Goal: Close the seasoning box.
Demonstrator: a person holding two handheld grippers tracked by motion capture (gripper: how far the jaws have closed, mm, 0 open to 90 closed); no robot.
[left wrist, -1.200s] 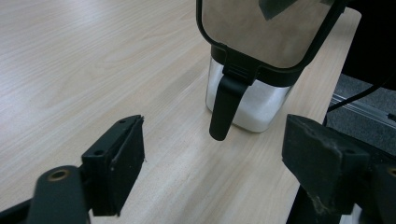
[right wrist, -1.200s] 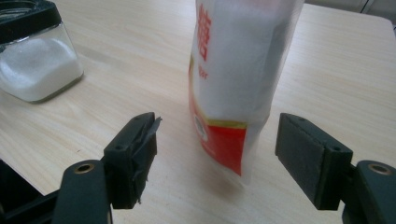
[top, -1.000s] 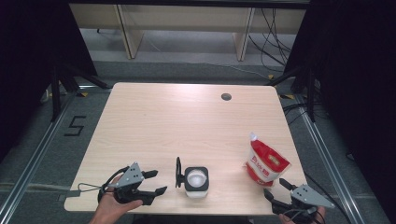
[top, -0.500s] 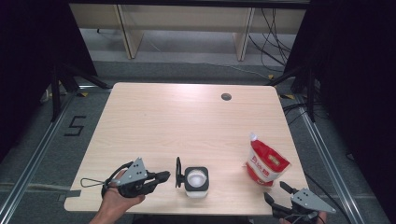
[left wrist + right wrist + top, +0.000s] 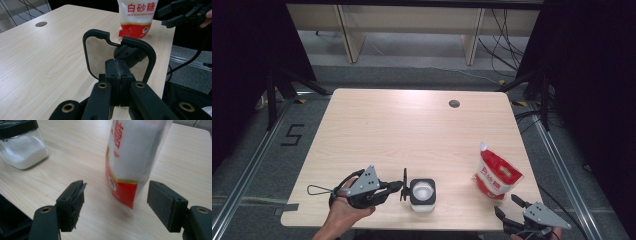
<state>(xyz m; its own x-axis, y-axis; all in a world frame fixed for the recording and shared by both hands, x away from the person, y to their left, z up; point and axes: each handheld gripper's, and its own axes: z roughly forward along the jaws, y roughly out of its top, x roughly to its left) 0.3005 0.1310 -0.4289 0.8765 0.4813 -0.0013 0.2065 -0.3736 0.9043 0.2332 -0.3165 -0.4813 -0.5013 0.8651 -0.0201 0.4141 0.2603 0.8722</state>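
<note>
The left hand-held gripper (image 5: 398, 186) has just clamped shut on the jar's black lid handle (image 5: 117, 45), ready to open the sugar jar (image 5: 422, 193), while the right hand-held gripper (image 5: 115, 205) waits wide open and empty near the sugar bag (image 5: 132, 157)

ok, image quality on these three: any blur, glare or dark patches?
High view: table evenly lit, surroundings dark, overall soft. Left gripper view: sugar bag sharp, the shut jaws on the black handle slightly soft. Right gripper view: bag blurred up close, glass jar fairly clear.
</note>
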